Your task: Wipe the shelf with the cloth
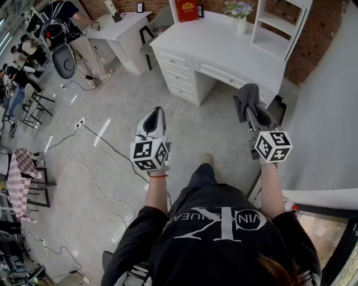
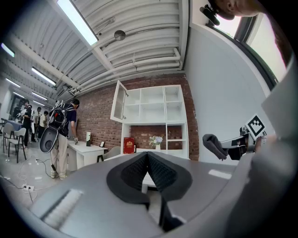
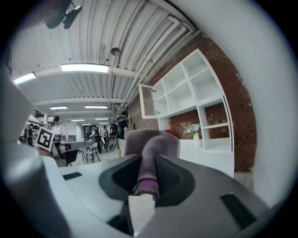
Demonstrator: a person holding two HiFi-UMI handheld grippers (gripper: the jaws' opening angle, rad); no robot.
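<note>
Cloth (image 1: 248, 95), grey and bunched, hangs from the right gripper (image 1: 250, 109), in the air in front of the white desk (image 1: 224, 47). It touches neither the desk nor the shelf (image 1: 278, 25). In the right gripper view the 2 jaws pinch a fold of the cloth (image 3: 151, 144) between their ribbed pads, and a purple hem shows low in the right gripper (image 3: 146, 175). The rest of the fabric rises above the jaw tips and hides part of the room behind.

In the head view the left gripper (image 1: 157, 113) is held out over the grey floor (image 1: 112, 100), level with the right one and well apart from it. In its own view the left gripper (image 2: 147, 156) has its 2 pads pressed together at the tips, with nothing between them. The right gripper (image 2: 233, 146) and its cloth (image 2: 213, 144) show at that view's right edge.

The shelf (image 2: 153, 116) is a white unit of open compartments standing on the desk against a brick wall (image 2: 100, 121), with 1 glass door (image 3: 147, 101) swung open at its upper left. A red box (image 1: 187, 9) and a vase of flowers (image 1: 239, 10) stand on the desk beside the shelf. At the far left, a person (image 1: 67, 17) stands at another white table (image 1: 120, 28), and cables (image 1: 84, 139) trail across the floor.
</note>
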